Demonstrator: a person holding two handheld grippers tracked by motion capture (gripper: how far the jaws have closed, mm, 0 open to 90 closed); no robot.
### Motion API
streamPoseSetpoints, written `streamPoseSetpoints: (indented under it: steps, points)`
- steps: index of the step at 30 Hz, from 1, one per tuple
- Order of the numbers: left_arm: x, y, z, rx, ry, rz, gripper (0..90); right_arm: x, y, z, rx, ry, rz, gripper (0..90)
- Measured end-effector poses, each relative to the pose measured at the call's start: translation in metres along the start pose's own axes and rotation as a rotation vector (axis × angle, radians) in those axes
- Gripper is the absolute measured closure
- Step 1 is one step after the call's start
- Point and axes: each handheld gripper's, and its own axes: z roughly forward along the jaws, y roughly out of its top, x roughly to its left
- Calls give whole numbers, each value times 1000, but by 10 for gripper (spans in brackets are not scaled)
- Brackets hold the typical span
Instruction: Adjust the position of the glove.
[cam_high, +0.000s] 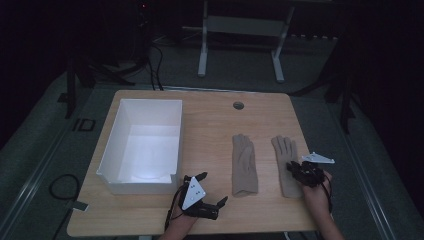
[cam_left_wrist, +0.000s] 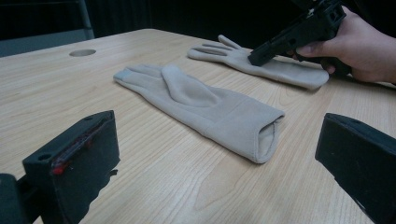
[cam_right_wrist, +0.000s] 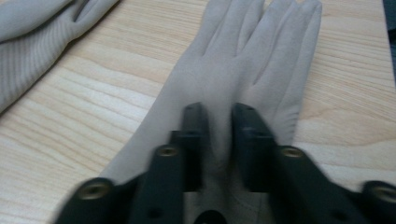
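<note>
Two beige gloves lie flat on the wooden table (cam_high: 210, 120), fingers pointing away from me. My right gripper (cam_high: 291, 166) (cam_right_wrist: 219, 126) is down on the palm of the right glove (cam_high: 284, 147) (cam_right_wrist: 261, 51), its jaws close together with a ridge of the fabric pinched between them. Seen from the left gripper view, that right gripper (cam_left_wrist: 261, 55) presses on the far glove (cam_left_wrist: 285, 72). The left glove (cam_high: 244, 165) (cam_left_wrist: 205, 107) (cam_right_wrist: 28, 37) lies free. My left gripper (cam_high: 212, 188) (cam_left_wrist: 217, 135) hovers near the table's front edge, jaws wide open, facing the left glove's cuff with nothing between them.
A white open box (cam_high: 140, 187) stands at the left of the table, close to my left gripper. A round cable hole (cam_high: 238, 105) (cam_left_wrist: 82, 52) sits near the far edge. Beyond the table, the legs of a white frame (cam_high: 202, 55) stand on the dark floor.
</note>
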Motion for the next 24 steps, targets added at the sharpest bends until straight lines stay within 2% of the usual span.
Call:
streamPoseSetpoints:
  steps: [3, 7, 14, 18, 24]
  points:
    - [0, 0, 0, 1, 3, -4, 0, -1, 1, 0, 1, -5, 44, 822]
    - [0, 0, 0, 1, 3, -2, 1, 1, 3, -2, 1, -21, 51, 833]
    - [0, 0, 0, 1, 5, 0, 0, 7, 31, -29, -87, -65, 117, 836]
    - [0, 0, 0, 1, 5, 1, 1, 15, 46, -40, -113, -94, 112, 836]
    - [0, 0, 0, 1, 5, 1, 1, 29, 65, -52, -141, -98, 129, 836]
